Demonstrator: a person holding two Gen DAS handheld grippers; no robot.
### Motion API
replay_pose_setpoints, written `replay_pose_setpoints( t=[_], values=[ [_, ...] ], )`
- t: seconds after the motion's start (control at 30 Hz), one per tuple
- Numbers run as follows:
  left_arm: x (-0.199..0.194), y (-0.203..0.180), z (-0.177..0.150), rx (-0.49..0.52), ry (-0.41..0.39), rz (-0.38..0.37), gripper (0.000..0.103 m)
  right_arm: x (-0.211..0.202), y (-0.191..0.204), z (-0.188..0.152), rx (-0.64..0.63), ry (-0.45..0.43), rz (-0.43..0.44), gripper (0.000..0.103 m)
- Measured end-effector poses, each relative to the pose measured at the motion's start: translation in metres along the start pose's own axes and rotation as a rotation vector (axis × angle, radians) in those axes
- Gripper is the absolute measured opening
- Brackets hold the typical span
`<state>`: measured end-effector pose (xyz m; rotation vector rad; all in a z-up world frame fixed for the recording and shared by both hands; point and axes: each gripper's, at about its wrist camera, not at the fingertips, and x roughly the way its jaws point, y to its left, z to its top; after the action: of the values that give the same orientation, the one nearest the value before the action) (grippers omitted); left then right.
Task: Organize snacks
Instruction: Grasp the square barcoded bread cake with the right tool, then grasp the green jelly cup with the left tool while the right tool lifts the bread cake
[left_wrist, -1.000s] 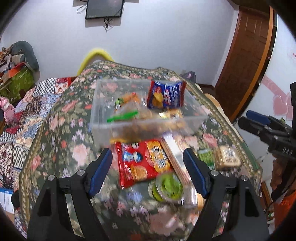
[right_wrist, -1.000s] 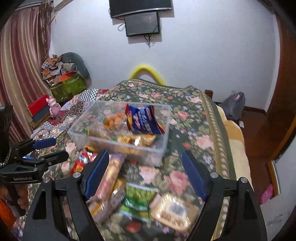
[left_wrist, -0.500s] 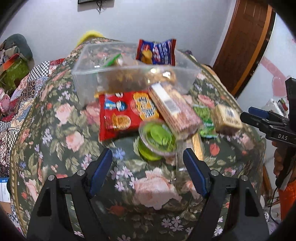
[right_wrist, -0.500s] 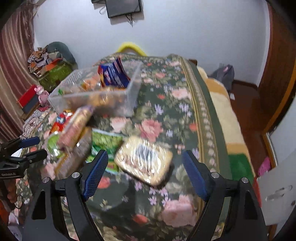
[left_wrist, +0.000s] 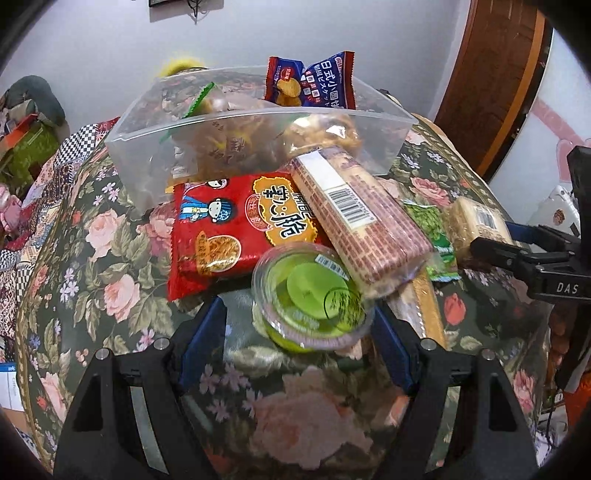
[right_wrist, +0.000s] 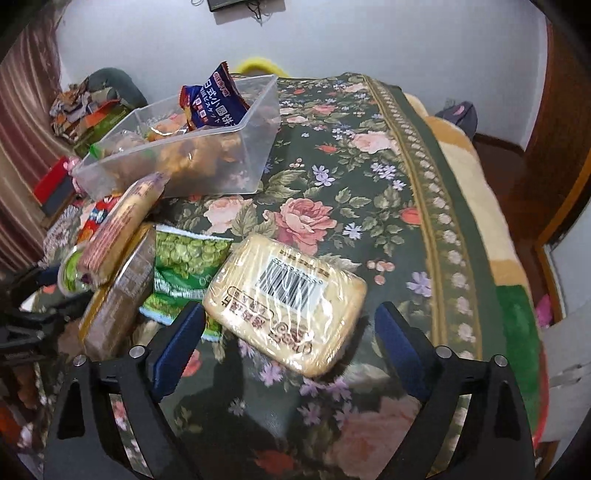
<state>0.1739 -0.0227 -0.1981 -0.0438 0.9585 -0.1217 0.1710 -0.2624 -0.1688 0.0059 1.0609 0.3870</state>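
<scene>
The green jelly cup (left_wrist: 312, 295) is partly hidden under the wafer pack (left_wrist: 360, 218). Since earlier, both spread grippers, left gripper (left_wrist: 295, 343) and right gripper (right_wrist: 290, 341), have been brought closer, the latter to the wrapped cake (right_wrist: 286, 299).

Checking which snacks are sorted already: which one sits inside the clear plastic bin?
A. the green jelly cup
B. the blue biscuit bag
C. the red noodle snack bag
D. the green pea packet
B: the blue biscuit bag stands up inside the clear plastic bin, the others lie on the floral cloth.

bin (left_wrist: 258, 155) at back of surface (right_wrist: 369, 177), biscuit bag (left_wrist: 310, 83) in it | noodle packet (left_wrist: 229, 229) before bin | wafer pack (left_wrist: 354, 214) overlapping packet | jelly cup (left_wrist: 310, 299) in front | pea bag (right_wrist: 184, 266) left of wrapped cake (right_wrist: 284, 299)
</scene>
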Motion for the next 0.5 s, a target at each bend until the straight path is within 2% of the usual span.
replay_pose_setpoints(
  t=[0.1,0.17,0.2,0.27,0.33,0.5],
  values=[
    [0.003,0.000,0.002,-0.014,-0.015,-0.016,0.073,0.005,0.004,0.001,0.013,0.006,-0.003,0.096],
    [0.003,0.000,0.001,-0.008,-0.026,-0.039,0.059,0.008,0.007,0.003,0.018,0.004,-0.006,0.097],
    [0.001,-0.001,0.001,-0.004,-0.030,-0.052,0.055,0.009,0.007,0.003,0.025,0.002,-0.007,0.098],
    [-0.001,-0.003,-0.001,0.011,-0.044,-0.044,0.055,0.011,0.007,0.004,0.034,-0.002,-0.008,0.098],
    [-0.002,-0.006,-0.003,0.020,-0.049,-0.040,0.055,0.011,0.005,0.004,0.050,-0.001,0.005,0.092],
    [-0.012,-0.003,-0.006,0.009,-0.056,-0.048,0.053,0.005,0.001,0.001,0.065,0.003,0.040,0.089]
  ],
)
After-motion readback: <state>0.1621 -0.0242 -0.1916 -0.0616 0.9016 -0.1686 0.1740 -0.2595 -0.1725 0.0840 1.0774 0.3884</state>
